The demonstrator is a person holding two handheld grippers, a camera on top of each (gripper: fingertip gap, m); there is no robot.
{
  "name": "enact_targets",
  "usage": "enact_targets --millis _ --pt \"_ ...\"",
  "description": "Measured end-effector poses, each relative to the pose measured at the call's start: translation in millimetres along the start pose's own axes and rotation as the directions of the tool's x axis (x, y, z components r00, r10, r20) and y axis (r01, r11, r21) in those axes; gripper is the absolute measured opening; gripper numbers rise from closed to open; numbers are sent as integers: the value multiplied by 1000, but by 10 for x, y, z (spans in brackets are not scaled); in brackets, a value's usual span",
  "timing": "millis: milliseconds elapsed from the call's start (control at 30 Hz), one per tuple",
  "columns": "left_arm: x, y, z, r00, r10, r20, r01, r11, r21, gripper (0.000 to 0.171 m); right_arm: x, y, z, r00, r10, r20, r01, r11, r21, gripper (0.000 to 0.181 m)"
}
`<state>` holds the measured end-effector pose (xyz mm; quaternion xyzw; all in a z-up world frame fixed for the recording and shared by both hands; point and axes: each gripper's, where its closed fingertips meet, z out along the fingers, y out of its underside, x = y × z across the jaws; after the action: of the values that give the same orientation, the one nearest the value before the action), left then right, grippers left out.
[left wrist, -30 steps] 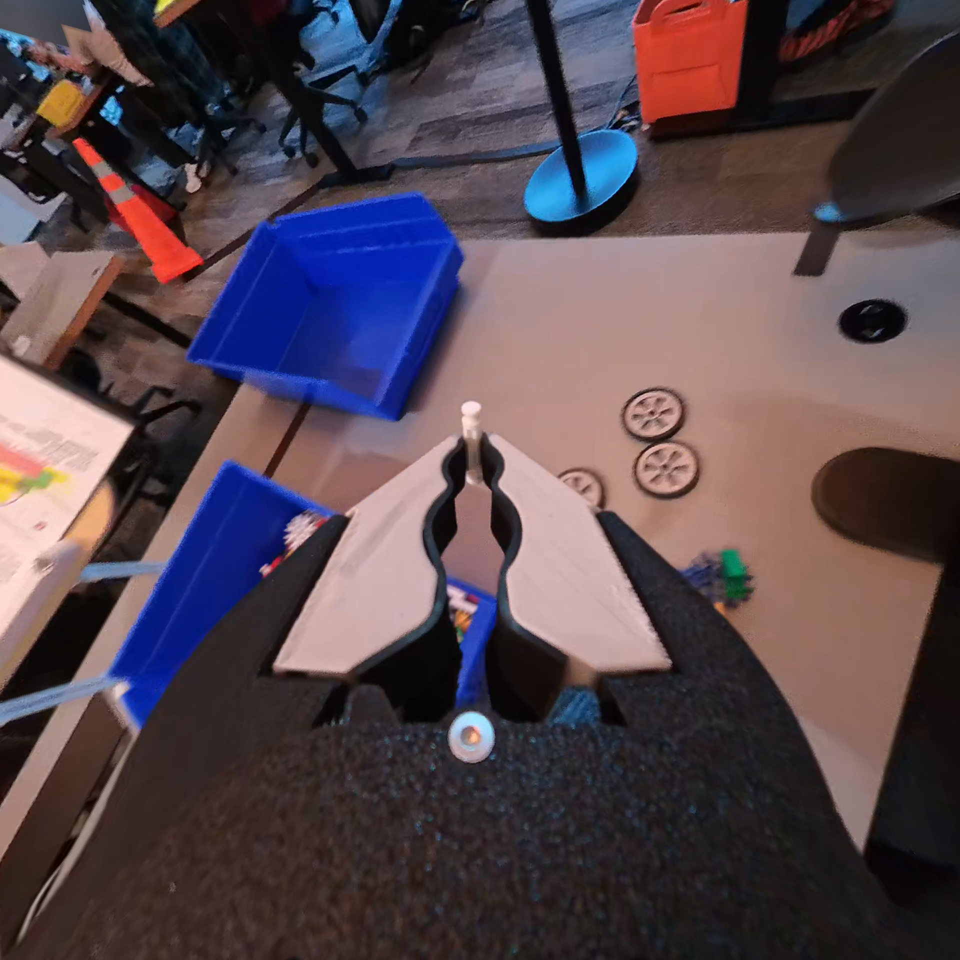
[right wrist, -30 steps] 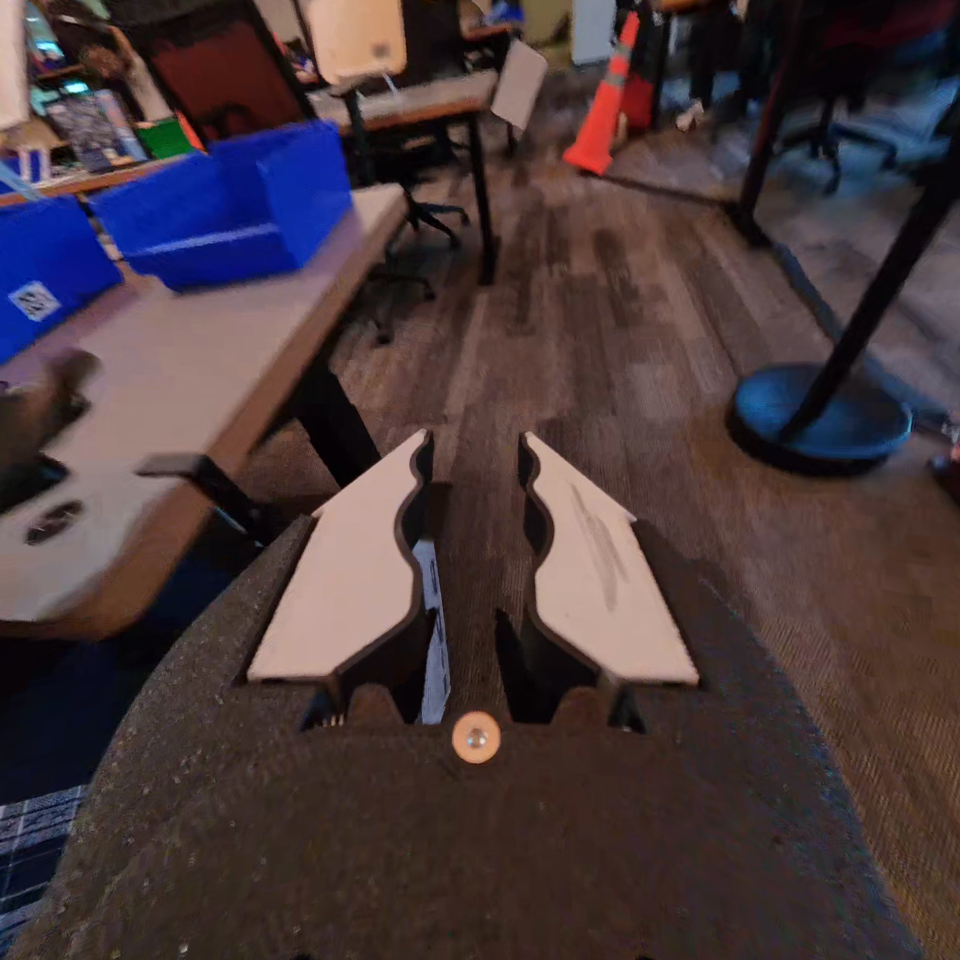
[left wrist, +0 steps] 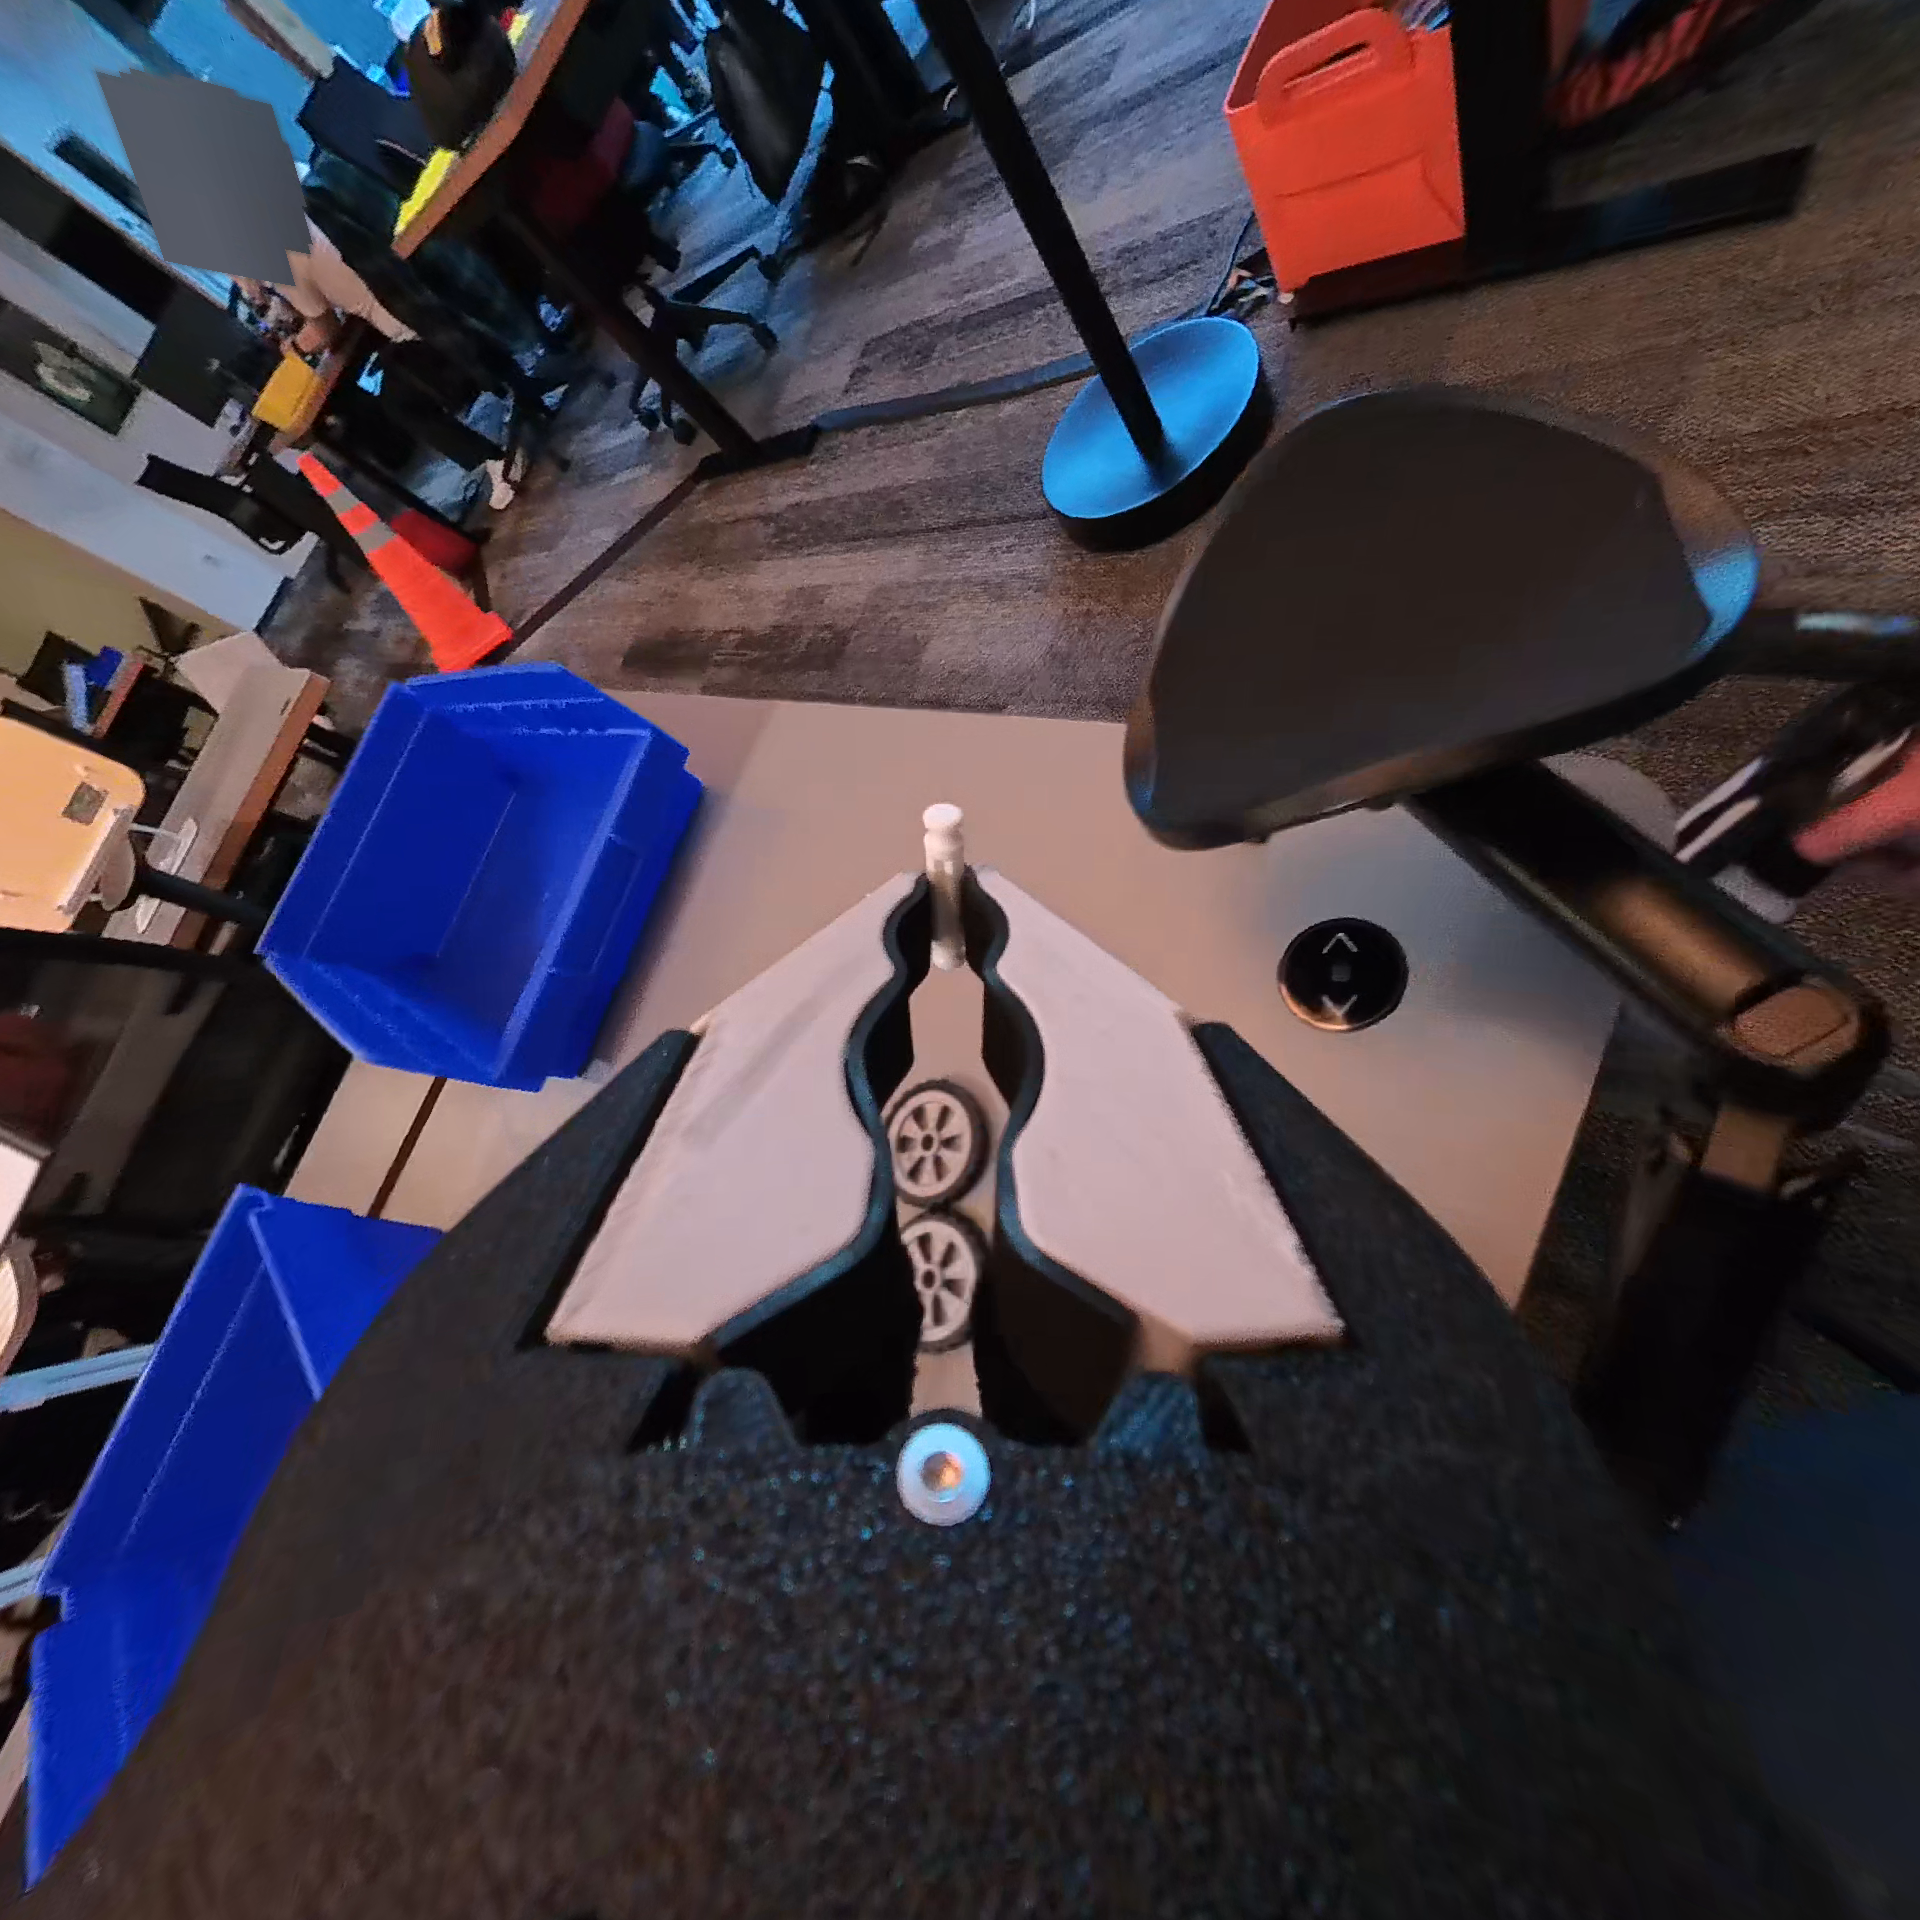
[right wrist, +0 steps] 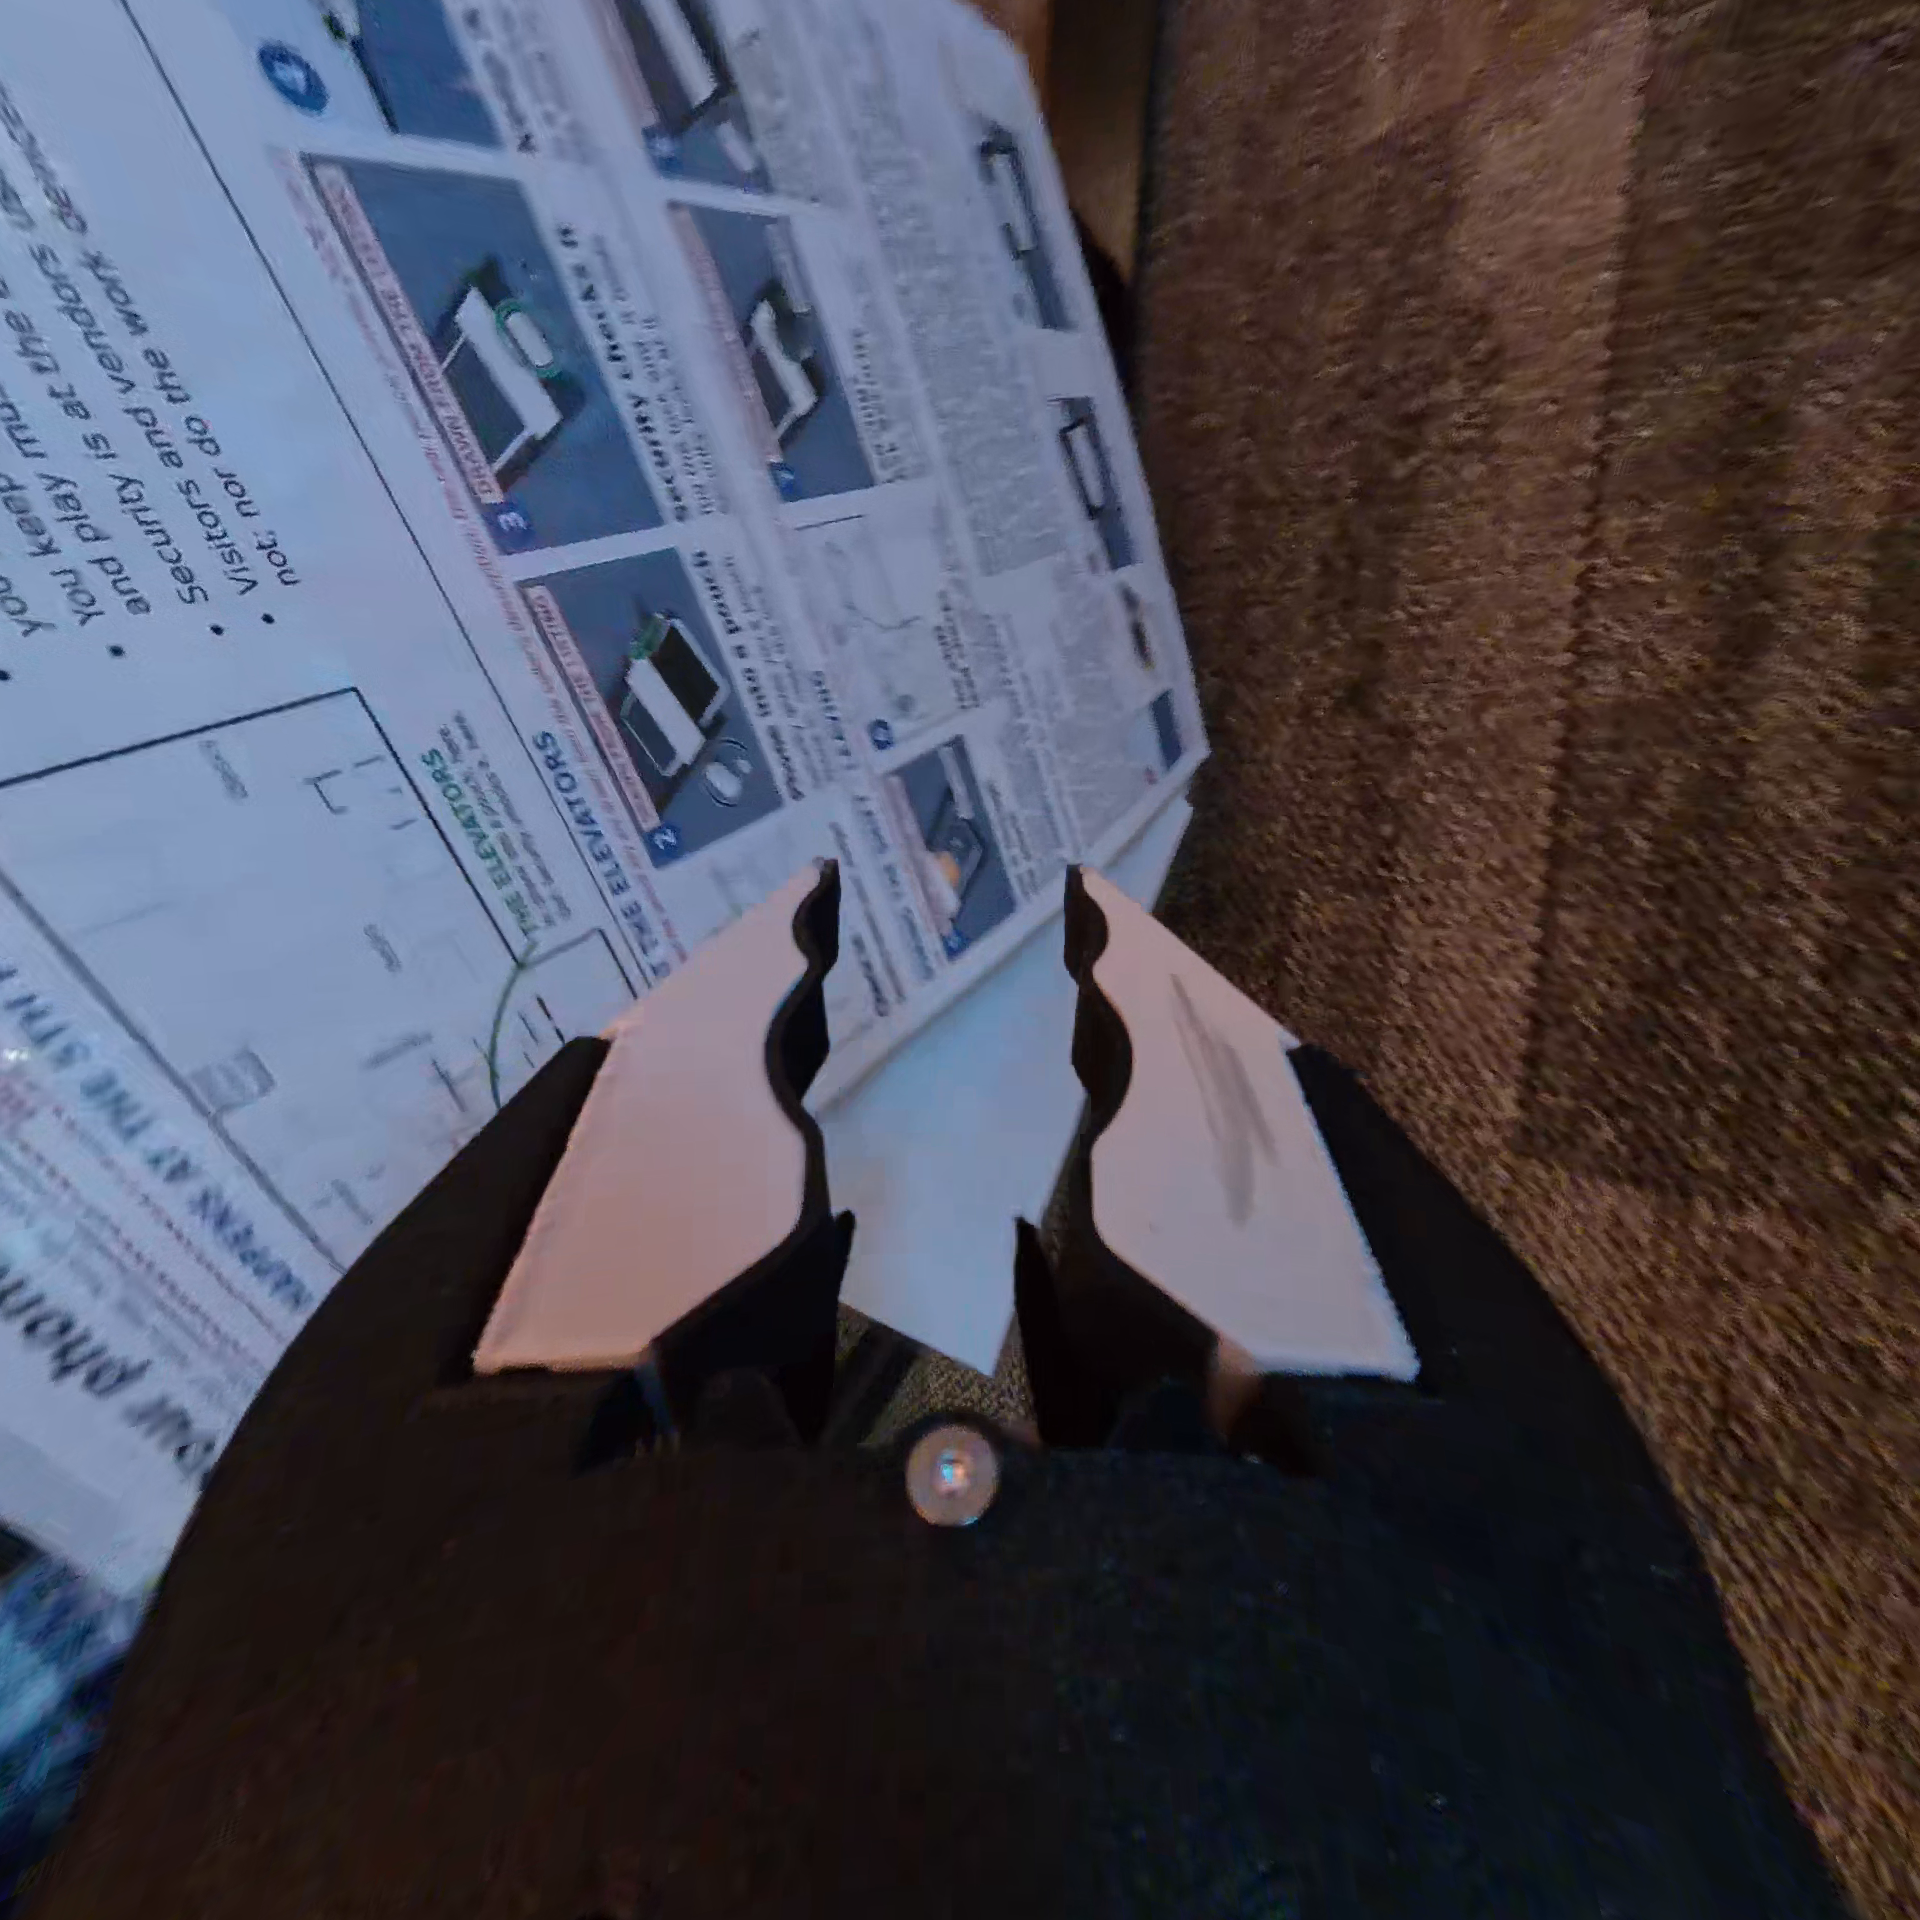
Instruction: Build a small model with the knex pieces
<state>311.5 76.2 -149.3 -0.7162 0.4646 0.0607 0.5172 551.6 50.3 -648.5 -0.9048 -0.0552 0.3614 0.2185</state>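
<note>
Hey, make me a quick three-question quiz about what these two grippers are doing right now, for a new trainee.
1. True or false: the left gripper is shut on a small white pin.
2. What lies on the table below the left gripper? A) two toy wheels B) scissors C) a cup
3. Fill in: the right gripper is open above a printed ____ over the carpet.

Key: 1 true; 2 A; 3 sheet.

Dim, warm indoor light in both views. Wide-angle bending strong at edges. Left view mostly sharp; cool blue sheen on round black stand base (left wrist: 1153,426). Right view motion-smeared: large white printed poster board (right wrist: 520,520) and brown carpet (right wrist: 1558,727) soft, streaky.
</note>
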Motion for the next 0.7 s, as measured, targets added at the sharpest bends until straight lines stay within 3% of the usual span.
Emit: enact_targets --millis 133,233,333,500,600,700 --pt "160 5 123 998 -25 61 27 999 -33 2 -217 21 493 999 -31 29 32 999 -38 45" --pt "183 38 244 989 -63 132 70 996 -54 2 -384 206 822 994 -37 101 49 992 -114 42" --pt "151 87 298 970 -100 221 117 991 -65 2 -765 459 1027 958 -91 271 143 974 -177 33" --pt "183 265 451 946 -150 289 188 976 -110 3 -1400 939 1069 834 -228 502 396 882 -256 35" --pt "245 386 548 935 -182 304 232 963 -138 2 -1283 865 1036 838 -211 503 379 889 -258 31" --pt "277 500 606 923 -195 332 256 954 -153 2 -721 641 1051 908 -148 392 269 923 -275 31"
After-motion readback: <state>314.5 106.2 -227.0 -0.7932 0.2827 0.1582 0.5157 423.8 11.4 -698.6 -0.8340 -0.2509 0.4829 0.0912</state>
